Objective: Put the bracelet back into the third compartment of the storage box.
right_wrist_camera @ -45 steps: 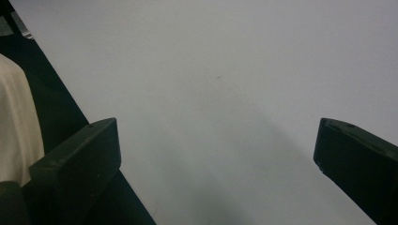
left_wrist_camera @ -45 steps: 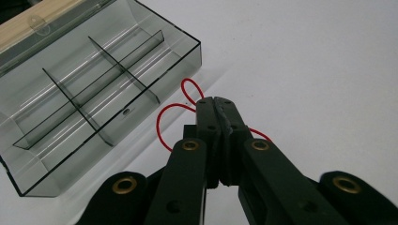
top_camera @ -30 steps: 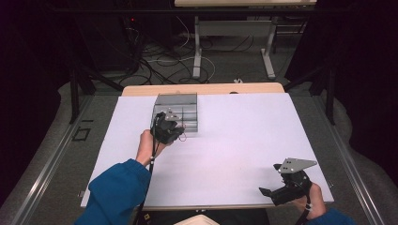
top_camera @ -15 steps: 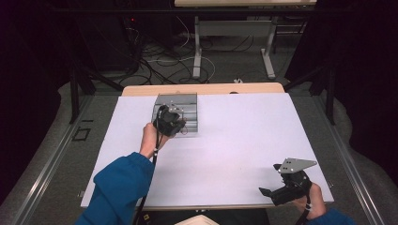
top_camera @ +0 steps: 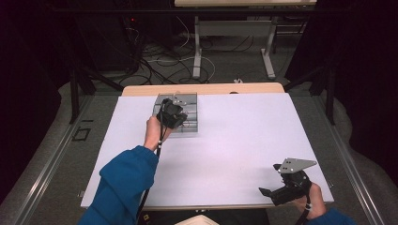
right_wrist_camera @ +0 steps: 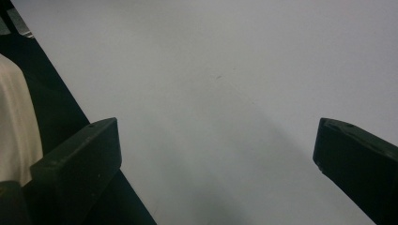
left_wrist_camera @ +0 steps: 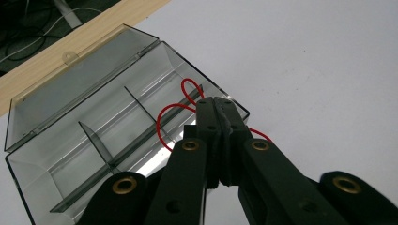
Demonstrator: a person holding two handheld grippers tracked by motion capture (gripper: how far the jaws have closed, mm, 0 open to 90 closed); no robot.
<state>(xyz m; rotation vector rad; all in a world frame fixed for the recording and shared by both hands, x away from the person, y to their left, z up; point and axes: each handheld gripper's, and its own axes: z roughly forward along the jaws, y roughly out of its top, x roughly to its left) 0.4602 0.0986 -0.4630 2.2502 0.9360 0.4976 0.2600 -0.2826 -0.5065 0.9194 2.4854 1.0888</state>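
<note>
A clear plastic box (left_wrist_camera: 94,117) with its lid swung open and thin dividers inside sits at the far left-centre of the white table top (top_camera: 234,140). My left gripper (left_wrist_camera: 217,105) hangs over the box's near right corner, its jaws pressed together on a thin red wire (left_wrist_camera: 162,123). The wire loops out over the box on one side and trails off behind the jaws on the other. From above, the left gripper (top_camera: 172,114) covers part of the box (top_camera: 190,101). My right gripper (top_camera: 267,192) rests near the front right edge, open, with bare table between its jaws (right_wrist_camera: 216,154).
A wooden strip (top_camera: 202,89) runs along the table's far edge behind the box. Beyond it stand metal table legs (top_camera: 197,47) and tangled cables (top_camera: 155,61) on the floor. A pale object (right_wrist_camera: 14,131) lies past the table's near edge.
My left hand has moved away from the person, from the box's near edge to over the box, with the jaws still pressed together. The right gripper has stayed put.
</note>
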